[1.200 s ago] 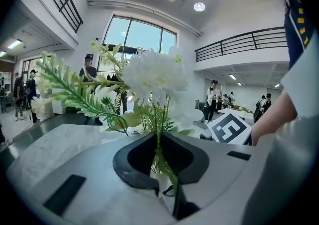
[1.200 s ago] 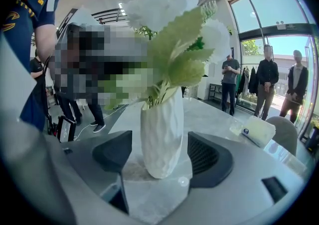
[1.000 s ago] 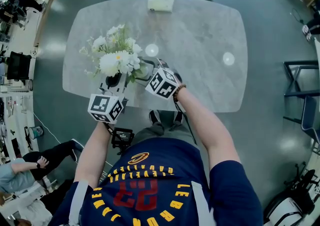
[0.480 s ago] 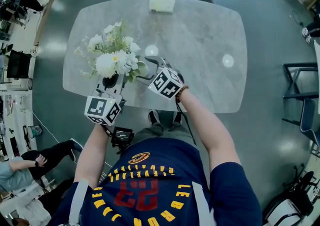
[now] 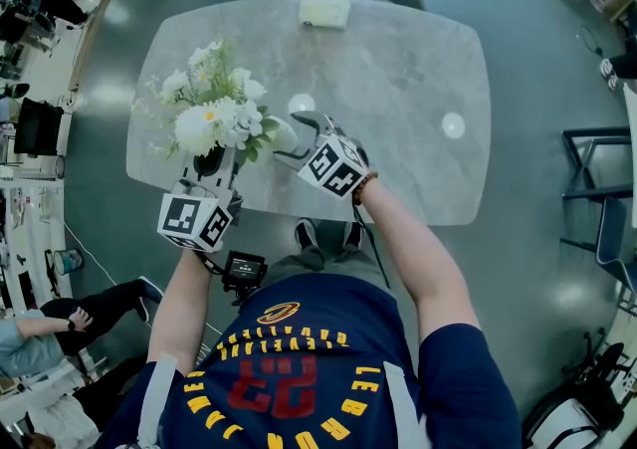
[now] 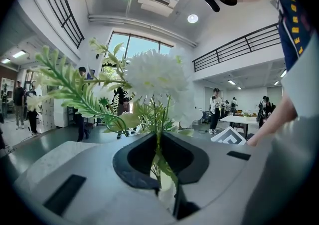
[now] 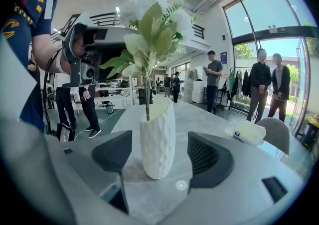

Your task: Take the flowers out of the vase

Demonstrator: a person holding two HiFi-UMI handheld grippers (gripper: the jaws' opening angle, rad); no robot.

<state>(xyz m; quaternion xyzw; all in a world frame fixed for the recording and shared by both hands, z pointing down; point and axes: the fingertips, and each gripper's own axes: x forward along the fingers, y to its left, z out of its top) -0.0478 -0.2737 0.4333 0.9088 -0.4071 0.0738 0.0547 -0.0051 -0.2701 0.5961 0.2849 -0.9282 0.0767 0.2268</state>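
Our left gripper [image 6: 159, 141] has its jaws pinched narrow on the flowers [image 6: 154, 77], low on their upright stems, with the blooms just above. Our right gripper [image 7: 160, 155] stands wide, the vase [image 7: 157, 136] between its jaws and untouched. The stem ends sit in the vase's mouth, so we judge the pull should go straight up.

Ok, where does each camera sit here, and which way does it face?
Head view: on the person's head, aimed steeply down at the table; both forearms, left gripper and right gripper show.
Left gripper view: rides the left gripper, looks along jaws shut on the flowers; person's torso at right.
Right gripper view: rides the right gripper, faces the vase between open jaws; left arm upper left.
Shared: flowers in all three.
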